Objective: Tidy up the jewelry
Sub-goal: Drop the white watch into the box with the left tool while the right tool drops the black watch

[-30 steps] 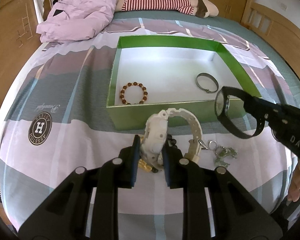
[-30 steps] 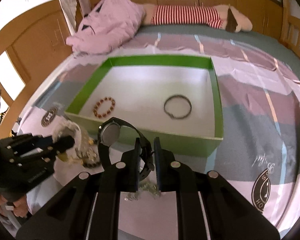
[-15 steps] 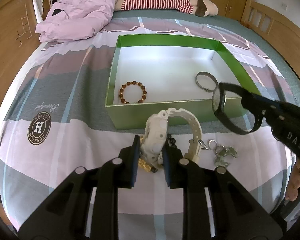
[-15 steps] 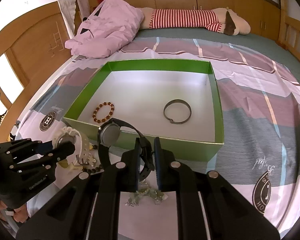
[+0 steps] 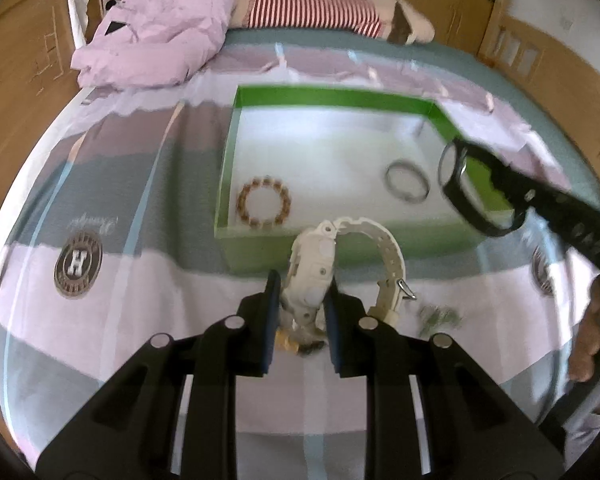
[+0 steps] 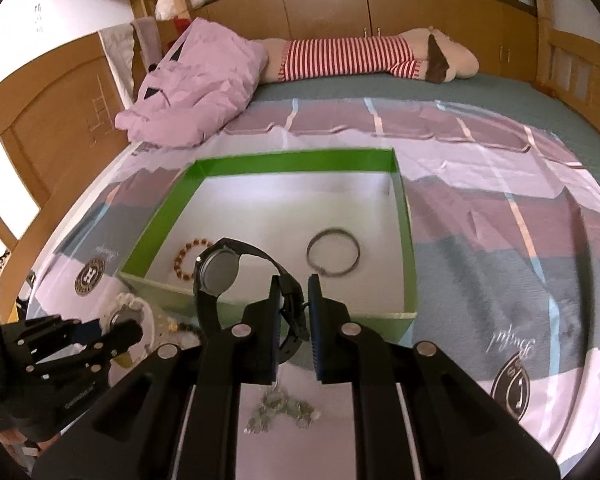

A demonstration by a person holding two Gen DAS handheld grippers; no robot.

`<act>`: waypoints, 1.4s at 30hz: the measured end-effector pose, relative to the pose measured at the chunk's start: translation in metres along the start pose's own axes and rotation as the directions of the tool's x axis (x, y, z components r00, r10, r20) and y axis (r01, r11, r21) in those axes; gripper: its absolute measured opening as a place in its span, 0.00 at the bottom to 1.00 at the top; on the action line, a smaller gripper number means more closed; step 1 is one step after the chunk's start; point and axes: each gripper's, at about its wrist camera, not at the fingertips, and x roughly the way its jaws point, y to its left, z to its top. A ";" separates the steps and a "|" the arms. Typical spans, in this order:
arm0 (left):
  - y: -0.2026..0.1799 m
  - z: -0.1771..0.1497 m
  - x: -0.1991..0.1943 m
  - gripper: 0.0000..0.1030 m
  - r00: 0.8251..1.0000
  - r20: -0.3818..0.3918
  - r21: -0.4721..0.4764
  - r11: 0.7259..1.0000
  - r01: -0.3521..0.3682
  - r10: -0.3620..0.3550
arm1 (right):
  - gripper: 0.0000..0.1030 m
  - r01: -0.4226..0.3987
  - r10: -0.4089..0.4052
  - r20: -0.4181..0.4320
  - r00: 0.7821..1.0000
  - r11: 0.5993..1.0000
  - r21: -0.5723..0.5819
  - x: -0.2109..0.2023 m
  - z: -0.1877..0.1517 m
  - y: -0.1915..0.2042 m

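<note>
My left gripper is shut on a white watch and holds it above the bedspread, just short of the green box. My right gripper is shut on the strap of a black watch and holds it over the box's near wall; it also shows in the left wrist view. Inside the box lie a brown bead bracelet and a metal bangle. A silver chain lies on the bedspread under my right gripper.
The box sits on a striped bedspread. A pink quilt and a striped plush toy lie at the head of the bed. Wooden bed rails run along both sides. Small gold and dark pieces lie below the white watch.
Both grippers have risen with their watches. The right gripper has carried the black watch forward, over the box's near wall. The view is blurred from motion.
</note>
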 end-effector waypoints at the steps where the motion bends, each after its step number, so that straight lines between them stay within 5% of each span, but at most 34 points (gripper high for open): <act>1: 0.002 0.010 -0.002 0.20 1.000 0.015 -0.011 1.000 0.013 -0.013 | 0.12 0.006 -0.006 0.009 1.000 1.000 0.002 0.000 0.003 -0.002; 8: -0.002 0.062 0.015 0.20 0.996 0.053 -0.013 0.997 0.075 -0.074 | 0.12 0.052 -0.053 0.005 0.999 0.996 0.068 0.020 0.025 -0.029; 16: 0.001 0.060 0.058 0.23 0.999 -0.025 -0.045 0.998 0.040 -0.041 | 0.14 0.102 -0.096 -0.116 0.989 0.993 0.051 0.063 0.014 -0.033; 19: 0.003 0.061 0.047 0.30 0.999 0.000 -0.044 0.998 0.054 -0.054 | 0.27 0.089 -0.082 -0.133 0.988 0.995 0.045 0.063 0.011 -0.027; 20: 0.003 0.061 0.042 0.30 0.998 0.005 -0.040 0.998 0.056 -0.056 | 0.38 0.081 -0.074 -0.130 0.989 0.996 0.045 0.061 0.012 -0.026; 26: 0.022 0.034 0.012 0.37 0.998 -0.023 -0.049 0.997 0.064 -0.066 | 0.40 -0.047 0.050 -0.094 0.994 0.998 0.034 0.027 0.017 -0.010; 30: 0.042 0.005 0.028 0.37 0.993 -0.112 -0.092 0.995 0.031 -0.041 | 0.40 -0.206 0.204 -0.091 0.975 0.978 -0.017 0.002 0.013 0.001; 34: 0.037 -0.013 0.053 0.31 0.980 -0.197 -0.086 0.996 0.016 -0.033 | 0.40 -0.199 0.187 -0.137 0.973 0.977 -0.077 0.002 0.007 0.011; 39: 0.009 -0.017 0.055 0.32 0.984 -0.180 0.012 1.000 -0.005 0.007 | 0.40 -0.136 0.117 -0.184 0.976 0.987 -0.091 0.014 -0.005 0.006; 42: 0.024 -0.012 0.062 0.31 0.982 -0.185 -0.050 0.998 -0.049 0.039 | 0.40 -0.093 0.075 -0.210 0.975 0.993 -0.078 0.020 -0.009 -0.002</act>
